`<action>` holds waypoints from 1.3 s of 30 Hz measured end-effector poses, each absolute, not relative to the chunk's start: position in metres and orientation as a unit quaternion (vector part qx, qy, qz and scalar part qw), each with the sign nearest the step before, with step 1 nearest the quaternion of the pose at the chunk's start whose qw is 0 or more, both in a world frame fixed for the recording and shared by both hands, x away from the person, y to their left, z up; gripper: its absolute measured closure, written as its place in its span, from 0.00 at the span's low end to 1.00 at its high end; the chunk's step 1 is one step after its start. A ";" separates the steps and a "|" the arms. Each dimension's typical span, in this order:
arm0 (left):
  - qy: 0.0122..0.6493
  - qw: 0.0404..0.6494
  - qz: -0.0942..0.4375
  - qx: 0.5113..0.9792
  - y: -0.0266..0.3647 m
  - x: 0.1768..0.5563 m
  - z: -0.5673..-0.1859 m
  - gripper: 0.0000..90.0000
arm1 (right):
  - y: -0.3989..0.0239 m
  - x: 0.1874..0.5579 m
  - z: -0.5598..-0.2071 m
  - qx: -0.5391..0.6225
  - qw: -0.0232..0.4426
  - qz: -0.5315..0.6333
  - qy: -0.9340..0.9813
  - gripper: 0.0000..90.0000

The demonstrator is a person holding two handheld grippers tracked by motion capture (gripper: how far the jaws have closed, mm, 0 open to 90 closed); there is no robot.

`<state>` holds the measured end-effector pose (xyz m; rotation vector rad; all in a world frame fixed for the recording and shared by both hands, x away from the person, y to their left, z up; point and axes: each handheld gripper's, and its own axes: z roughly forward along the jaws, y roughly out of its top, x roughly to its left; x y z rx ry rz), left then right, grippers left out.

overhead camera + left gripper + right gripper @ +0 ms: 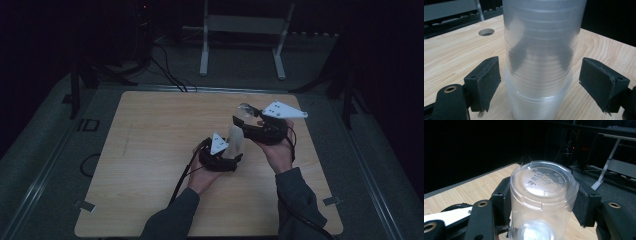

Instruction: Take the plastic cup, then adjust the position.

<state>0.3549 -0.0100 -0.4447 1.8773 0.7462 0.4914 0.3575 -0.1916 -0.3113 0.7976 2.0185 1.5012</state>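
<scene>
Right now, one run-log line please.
left gripper: open around cup stack | right gripper: shut on clear cup | table: wooden

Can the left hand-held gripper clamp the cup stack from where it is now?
Probably yes. The cup stack stands between the open pads of the left hand-held gripper, with a gap each side and nothing between.

Cup stack (540,62) on table (150,150) between left tongs (540,85); right tongs (544,202) clamp topmost cup (544,192)
</scene>
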 end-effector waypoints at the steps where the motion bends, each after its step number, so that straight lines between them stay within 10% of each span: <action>1: 0.310 0.508 0.203 0.777 -0.009 0.354 -0.444 0.19 | -0.192 0.357 -0.310 0.292 0.250 0.551 0.740 0.46; 39: 0.301 0.523 0.201 0.771 0.012 0.325 -0.431 0.19 | -0.245 0.327 -0.301 0.324 0.296 0.561 0.701 0.46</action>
